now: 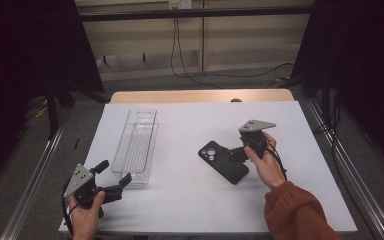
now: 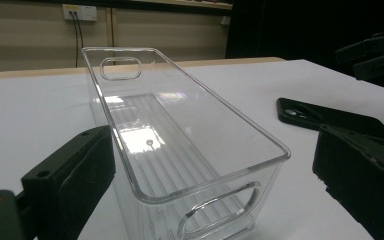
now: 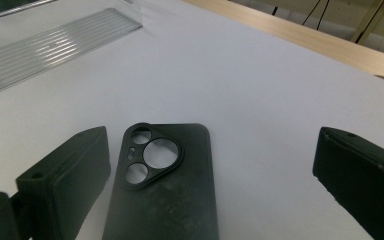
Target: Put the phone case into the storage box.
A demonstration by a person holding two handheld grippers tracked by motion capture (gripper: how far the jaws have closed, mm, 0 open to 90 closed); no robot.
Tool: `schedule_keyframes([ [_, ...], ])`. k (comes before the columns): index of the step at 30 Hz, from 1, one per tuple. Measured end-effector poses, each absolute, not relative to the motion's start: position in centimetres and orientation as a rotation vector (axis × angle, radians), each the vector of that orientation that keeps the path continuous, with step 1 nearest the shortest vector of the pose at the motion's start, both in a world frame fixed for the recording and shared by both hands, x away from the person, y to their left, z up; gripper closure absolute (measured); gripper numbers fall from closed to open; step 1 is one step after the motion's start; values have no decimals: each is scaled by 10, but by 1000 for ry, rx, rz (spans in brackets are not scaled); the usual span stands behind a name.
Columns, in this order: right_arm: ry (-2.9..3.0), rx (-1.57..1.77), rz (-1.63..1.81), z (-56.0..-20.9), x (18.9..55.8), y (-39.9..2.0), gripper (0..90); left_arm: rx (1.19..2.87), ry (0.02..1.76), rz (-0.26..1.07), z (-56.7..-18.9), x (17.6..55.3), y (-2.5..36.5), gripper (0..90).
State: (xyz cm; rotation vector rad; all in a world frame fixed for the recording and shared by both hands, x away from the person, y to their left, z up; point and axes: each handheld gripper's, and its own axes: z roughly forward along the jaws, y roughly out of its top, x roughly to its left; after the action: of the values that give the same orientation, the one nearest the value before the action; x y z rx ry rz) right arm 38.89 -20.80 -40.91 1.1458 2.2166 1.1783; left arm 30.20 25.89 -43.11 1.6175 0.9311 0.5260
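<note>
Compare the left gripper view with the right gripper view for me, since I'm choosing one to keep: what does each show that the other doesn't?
The left gripper view alone gives the clear plastic bin whole: near handle cutout, rim and ribbed floor, standing between that gripper's open jaws. The right gripper view alone gives the camera cutouts on the black phone case, which lies between its open jaws, untouched. Both show the case, part of the bin and the white table.

A white tabletop (image 1: 190,200) with a strip of bare wood along its far edge. Two things lie on it, well apart: a long clear plastic bin (image 1: 136,146) on the left and a black phone case (image 1: 223,161), camera cut-outs up, right of centre.
</note>
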Motion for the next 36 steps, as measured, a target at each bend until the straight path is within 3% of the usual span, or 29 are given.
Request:
schedule_keyframes([
  [4, 2301, 1170, 1135, -410, 396, -206, 57, 1624, 927, 526, -431, 302, 259, 35],
  [36, 2772, 1295, 676, -424, 419, -181, 46, 1633, 926, 526, -431, 303, 260, 35],
])
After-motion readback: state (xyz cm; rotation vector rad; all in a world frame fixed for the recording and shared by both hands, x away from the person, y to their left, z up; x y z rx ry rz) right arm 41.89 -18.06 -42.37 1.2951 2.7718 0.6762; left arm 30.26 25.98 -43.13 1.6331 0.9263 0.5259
